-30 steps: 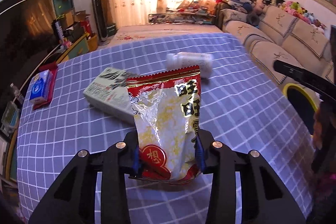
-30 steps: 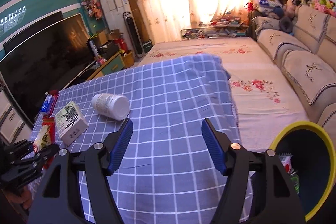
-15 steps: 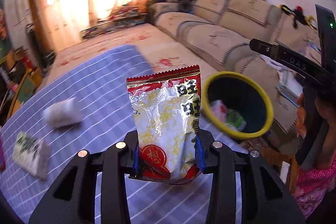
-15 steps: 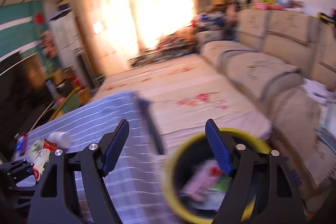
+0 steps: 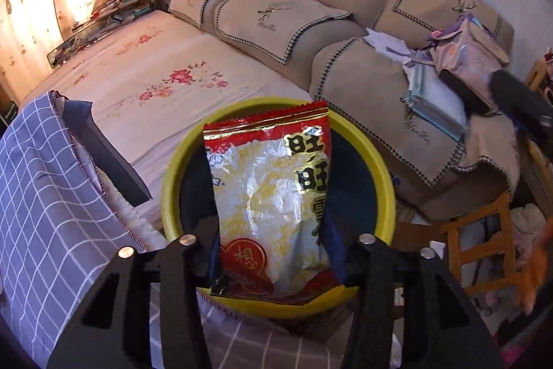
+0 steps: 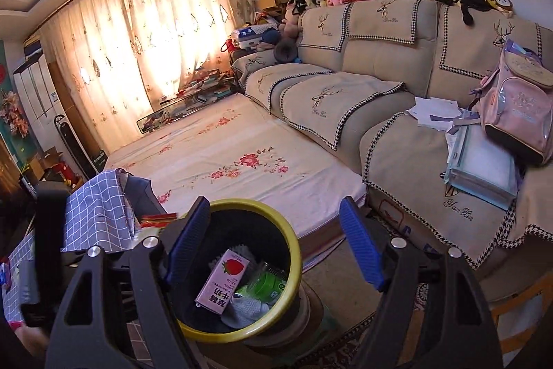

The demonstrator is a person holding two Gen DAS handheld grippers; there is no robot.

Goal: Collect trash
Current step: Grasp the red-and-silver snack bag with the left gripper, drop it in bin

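Observation:
My left gripper [image 5: 273,251] is shut on a red and white snack bag [image 5: 273,196] and holds it upright over the mouth of a yellow-rimmed trash bin [image 5: 383,175]. In the right wrist view the same bin [image 6: 293,251] stands on the floor beside the table and holds a strawberry milk carton [image 6: 223,282], a green wrapper [image 6: 264,284] and other trash. My right gripper [image 6: 273,248] is open and empty, just above the bin's right side. A red edge of the snack bag [image 6: 155,219] shows at the bin's left.
The blue checked tablecloth [image 5: 41,196] hangs at the table's corner left of the bin. A floral-covered bed [image 6: 235,154] and a beige sofa [image 6: 345,92] with a pink backpack [image 6: 515,109] lie beyond. A wooden stool [image 5: 484,248] stands to the right.
Both grippers have swung right from the table to the bin. The left one carried the snack bag from above the table to over the bin's mouth. The right stayed open.

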